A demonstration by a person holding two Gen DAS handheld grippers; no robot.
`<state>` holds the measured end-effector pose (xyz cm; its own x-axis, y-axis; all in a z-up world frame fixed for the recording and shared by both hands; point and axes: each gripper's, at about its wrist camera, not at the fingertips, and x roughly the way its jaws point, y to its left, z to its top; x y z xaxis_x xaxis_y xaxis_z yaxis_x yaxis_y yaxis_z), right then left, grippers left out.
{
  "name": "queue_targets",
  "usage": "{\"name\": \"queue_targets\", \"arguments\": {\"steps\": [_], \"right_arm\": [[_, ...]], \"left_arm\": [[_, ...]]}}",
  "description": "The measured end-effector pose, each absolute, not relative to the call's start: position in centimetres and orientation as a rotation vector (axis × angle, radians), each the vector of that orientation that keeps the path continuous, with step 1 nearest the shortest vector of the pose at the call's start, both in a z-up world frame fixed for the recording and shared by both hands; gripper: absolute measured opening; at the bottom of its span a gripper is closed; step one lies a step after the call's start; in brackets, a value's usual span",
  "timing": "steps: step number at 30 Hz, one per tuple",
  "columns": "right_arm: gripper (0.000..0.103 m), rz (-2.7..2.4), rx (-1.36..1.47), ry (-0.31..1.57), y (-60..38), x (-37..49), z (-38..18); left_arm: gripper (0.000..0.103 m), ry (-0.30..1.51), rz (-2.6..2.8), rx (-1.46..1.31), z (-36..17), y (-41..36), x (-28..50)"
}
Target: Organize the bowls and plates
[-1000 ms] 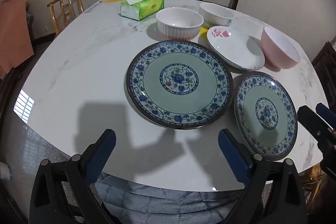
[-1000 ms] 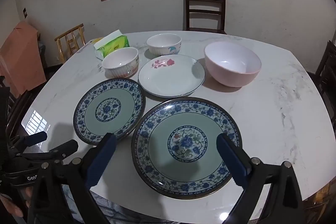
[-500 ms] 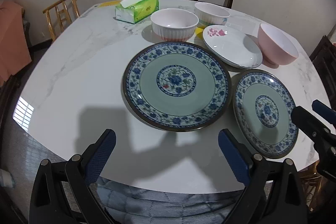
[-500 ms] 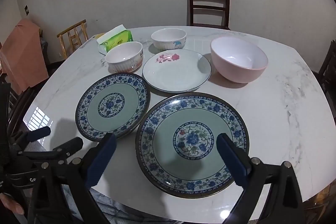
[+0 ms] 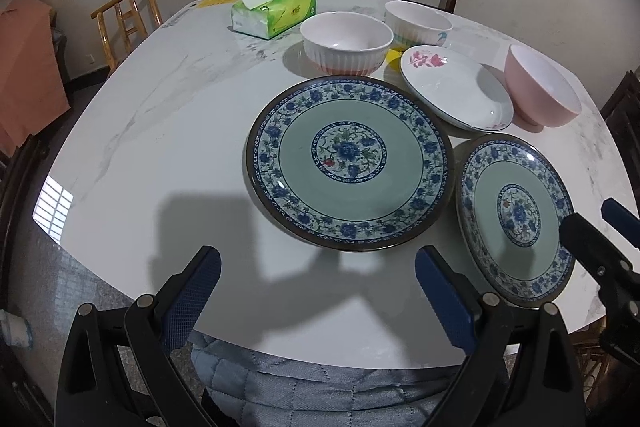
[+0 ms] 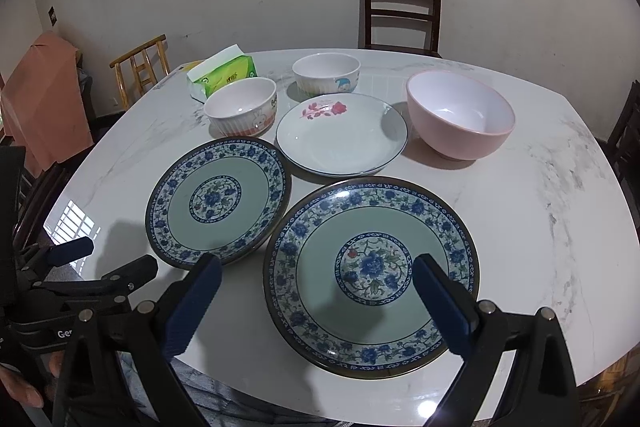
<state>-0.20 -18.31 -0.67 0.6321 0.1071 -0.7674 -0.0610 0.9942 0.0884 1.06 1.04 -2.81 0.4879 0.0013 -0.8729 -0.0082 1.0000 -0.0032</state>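
Note:
Two blue-patterned plates lie side by side on the marble table (image 5: pixel 168 131): the left plate (image 5: pixel 348 163) (image 6: pixel 218 201) and the right plate (image 5: pixel 516 215) (image 6: pixel 370 275). Behind them are a white plate with a rose (image 5: pixel 456 93) (image 6: pixel 342 135), a pink bowl (image 5: pixel 540 93) (image 6: pixel 460 115), a ribbed bowl (image 5: pixel 346 41) (image 6: pixel 242 105) and a second ribbed bowl (image 5: pixel 418 23) (image 6: pixel 326 73). My left gripper (image 5: pixel 316 279) is open and empty above the near edge, before the left plate. My right gripper (image 6: pixel 316 287) is open and empty over the right plate's near part.
A green tissue pack (image 5: pixel 274 13) (image 6: pixel 222 75) lies at the far left of the table. A dark chair (image 6: pixel 400 11) stands behind the table and a light wooden chair (image 6: pixel 140 67) at the left. A quilted grey cushion (image 5: pixel 320 387) sits under the near edge.
Both grippers have moved slightly forward towards the plates. Nothing on the table has moved, and both stay open.

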Motion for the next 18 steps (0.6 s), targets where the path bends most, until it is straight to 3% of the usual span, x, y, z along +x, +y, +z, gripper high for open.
{"name": "queue_targets", "arguments": {"steps": [18], "right_arm": [[0.099,0.11,0.052,0.887,-17.88,-0.21,-0.74]], "left_arm": [[0.095,1.071,0.02,-0.024,-2.9,1.39,1.17]]}}
